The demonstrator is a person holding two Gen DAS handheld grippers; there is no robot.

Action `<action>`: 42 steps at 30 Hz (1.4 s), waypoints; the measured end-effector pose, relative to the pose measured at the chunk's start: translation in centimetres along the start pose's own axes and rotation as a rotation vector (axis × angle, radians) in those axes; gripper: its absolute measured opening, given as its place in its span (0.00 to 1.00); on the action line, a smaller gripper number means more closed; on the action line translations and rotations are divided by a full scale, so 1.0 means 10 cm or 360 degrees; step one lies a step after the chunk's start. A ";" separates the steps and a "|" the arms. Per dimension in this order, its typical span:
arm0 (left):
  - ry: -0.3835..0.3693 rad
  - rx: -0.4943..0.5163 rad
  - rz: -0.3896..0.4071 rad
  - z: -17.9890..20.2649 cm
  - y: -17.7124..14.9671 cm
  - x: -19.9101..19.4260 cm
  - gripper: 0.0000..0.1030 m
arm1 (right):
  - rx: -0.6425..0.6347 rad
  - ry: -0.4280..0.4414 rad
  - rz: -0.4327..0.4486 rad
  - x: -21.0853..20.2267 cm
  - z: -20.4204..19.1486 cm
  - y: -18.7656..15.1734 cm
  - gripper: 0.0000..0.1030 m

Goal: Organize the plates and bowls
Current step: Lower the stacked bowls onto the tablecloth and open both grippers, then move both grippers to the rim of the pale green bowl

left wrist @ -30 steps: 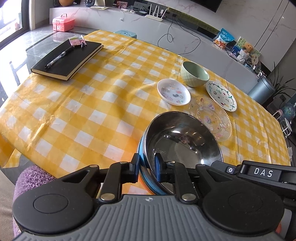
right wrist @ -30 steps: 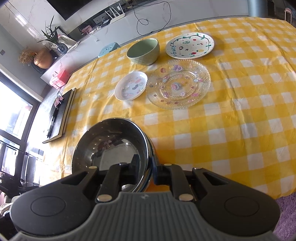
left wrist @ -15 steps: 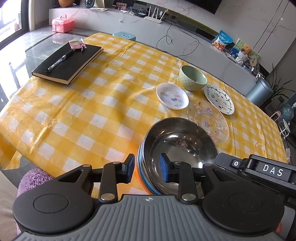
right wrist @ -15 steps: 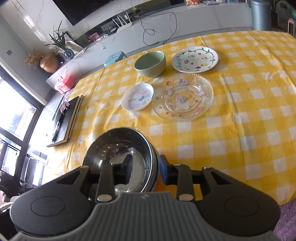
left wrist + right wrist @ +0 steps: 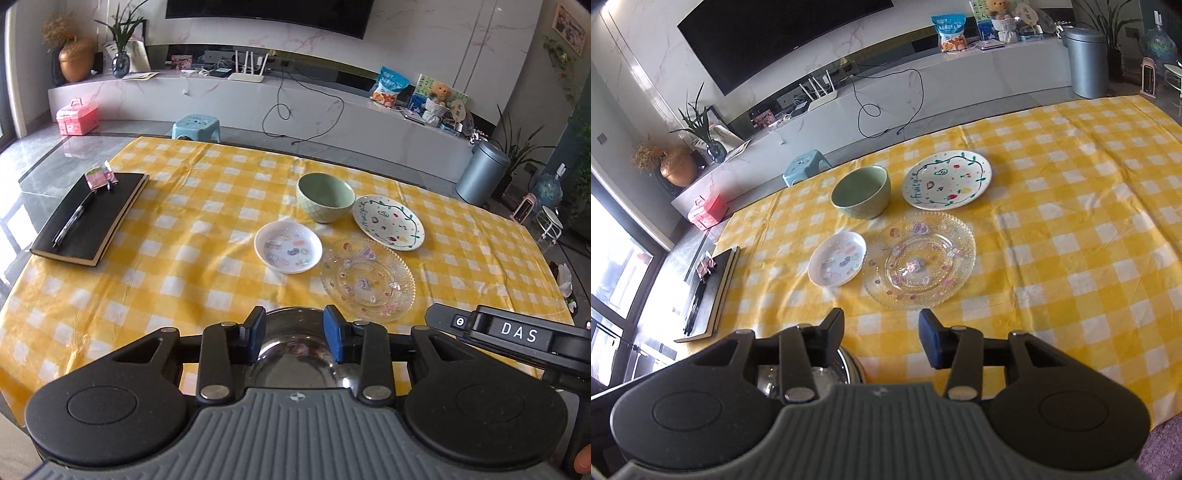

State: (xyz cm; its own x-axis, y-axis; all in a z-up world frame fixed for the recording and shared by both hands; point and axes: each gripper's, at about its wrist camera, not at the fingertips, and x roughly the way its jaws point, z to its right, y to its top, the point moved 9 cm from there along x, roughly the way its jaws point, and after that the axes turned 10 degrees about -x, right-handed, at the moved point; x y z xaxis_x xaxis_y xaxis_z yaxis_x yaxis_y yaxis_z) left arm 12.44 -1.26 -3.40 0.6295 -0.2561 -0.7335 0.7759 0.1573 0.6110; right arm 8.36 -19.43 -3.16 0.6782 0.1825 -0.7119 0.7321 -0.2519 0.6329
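The steel bowl [image 5: 295, 354] was seen at the near edge of the tabletop [image 5: 207, 236], directly below the left gripper [image 5: 294, 334]. The jaws of that gripper were spread, and the bowl's far rim was framed in the gap between the two blue pads [image 5: 256, 334] without being gripped. From the right wrist view, the right gripper [image 5: 881, 338] was likewise found with its jaws spread wide and nothing between them; the steel bowl [image 5: 827, 373] lay below and to the left of its left finger, largely hidden by the gripper body.

Further toward the middle of the tabletop, a glass plate [image 5: 367, 278] was set just beyond the steel bowl. A small white plate [image 5: 288, 246] lay just beside it on the left. A green bowl [image 5: 325, 197] and a painted plate [image 5: 388, 222] were placed side by side nearer the far edge. A black notebook [image 5: 90, 218] with a pen [image 5: 72, 221] on it was located at the left edge.
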 end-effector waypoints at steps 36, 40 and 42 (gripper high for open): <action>-0.0112 0.0119 -0.0262 0.46 1.21 1.69 0.66 | -0.0020 -0.0074 -0.0026 1.52 0.45 1.27 0.55; -0.0108 -0.0032 -0.0338 0.32 1.29 1.99 0.64 | -0.0012 -0.0080 -0.0056 1.80 0.44 1.34 0.52; -0.0091 -0.0074 -0.0349 0.26 1.33 2.13 0.64 | 0.0007 -0.0081 -0.0069 1.93 0.43 1.37 0.47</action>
State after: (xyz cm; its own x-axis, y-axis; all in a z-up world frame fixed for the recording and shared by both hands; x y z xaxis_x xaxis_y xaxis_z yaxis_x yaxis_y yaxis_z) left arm 36.06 -7.10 -10.13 0.4431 -0.3422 -0.8286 0.8959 0.1355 0.4231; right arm 31.18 -23.48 -9.55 0.6415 0.1450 -0.7533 0.7605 -0.2488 0.5997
